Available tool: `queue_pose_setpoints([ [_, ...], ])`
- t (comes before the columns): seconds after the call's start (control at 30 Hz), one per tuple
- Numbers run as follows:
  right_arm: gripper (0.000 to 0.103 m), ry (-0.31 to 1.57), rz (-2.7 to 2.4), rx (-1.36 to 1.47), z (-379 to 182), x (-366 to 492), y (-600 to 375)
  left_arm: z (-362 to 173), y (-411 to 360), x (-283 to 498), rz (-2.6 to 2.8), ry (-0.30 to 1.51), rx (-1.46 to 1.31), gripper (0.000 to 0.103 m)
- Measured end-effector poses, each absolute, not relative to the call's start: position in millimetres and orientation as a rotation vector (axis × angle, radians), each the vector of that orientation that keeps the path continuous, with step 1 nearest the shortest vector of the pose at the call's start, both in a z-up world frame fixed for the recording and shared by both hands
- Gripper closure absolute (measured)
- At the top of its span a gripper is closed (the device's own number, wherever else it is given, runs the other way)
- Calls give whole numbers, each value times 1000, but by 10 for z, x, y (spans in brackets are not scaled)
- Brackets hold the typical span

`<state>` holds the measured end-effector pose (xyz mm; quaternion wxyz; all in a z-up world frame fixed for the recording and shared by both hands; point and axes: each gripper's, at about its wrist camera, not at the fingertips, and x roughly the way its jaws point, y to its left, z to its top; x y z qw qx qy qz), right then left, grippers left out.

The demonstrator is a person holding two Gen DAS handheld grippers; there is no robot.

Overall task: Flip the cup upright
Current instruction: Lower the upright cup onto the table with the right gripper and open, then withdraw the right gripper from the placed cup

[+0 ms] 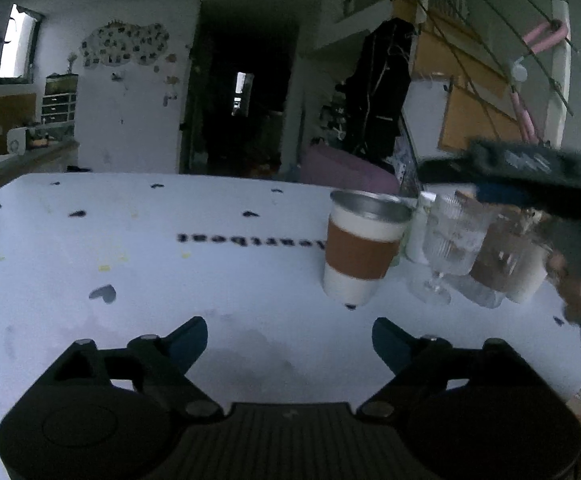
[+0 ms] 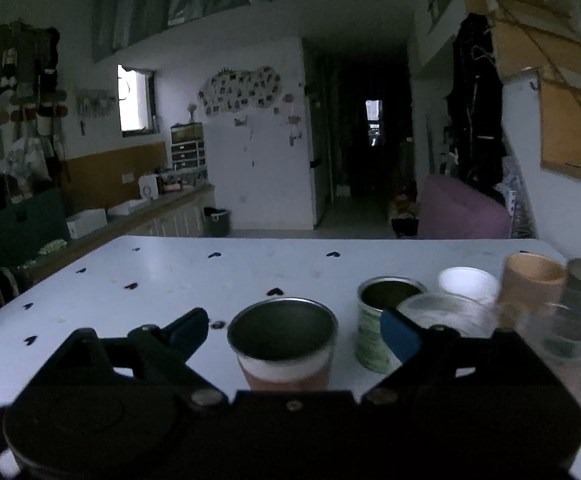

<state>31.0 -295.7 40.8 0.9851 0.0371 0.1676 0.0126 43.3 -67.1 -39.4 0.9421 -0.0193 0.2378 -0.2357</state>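
A white cup with a brown sleeve and a metal rim stands upright on the white table, mouth up. In the right wrist view the same cup sits between the two wide-spread fingers of my right gripper, which is open and not touching it. The right gripper's dark body shows blurred above the cups in the left wrist view. My left gripper is open and empty, low over the table, in front and left of the cup.
Right of the cup stand other vessels close together: a ribbed wine glass, a green printed can, a white cup, a tan cup and clear glasses. The tablecloth has small dark hearts.
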Motion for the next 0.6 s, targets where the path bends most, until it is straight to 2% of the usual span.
queue_pose_setpoints([
  [0.27, 3, 286, -46, 97, 428, -285, -3226, -187, -690, 331, -444, 468, -43, 1],
  [0.6, 0, 297, -133, 61, 251, -830, -3325, -90, -763, 155, -403, 456, -15, 0],
])
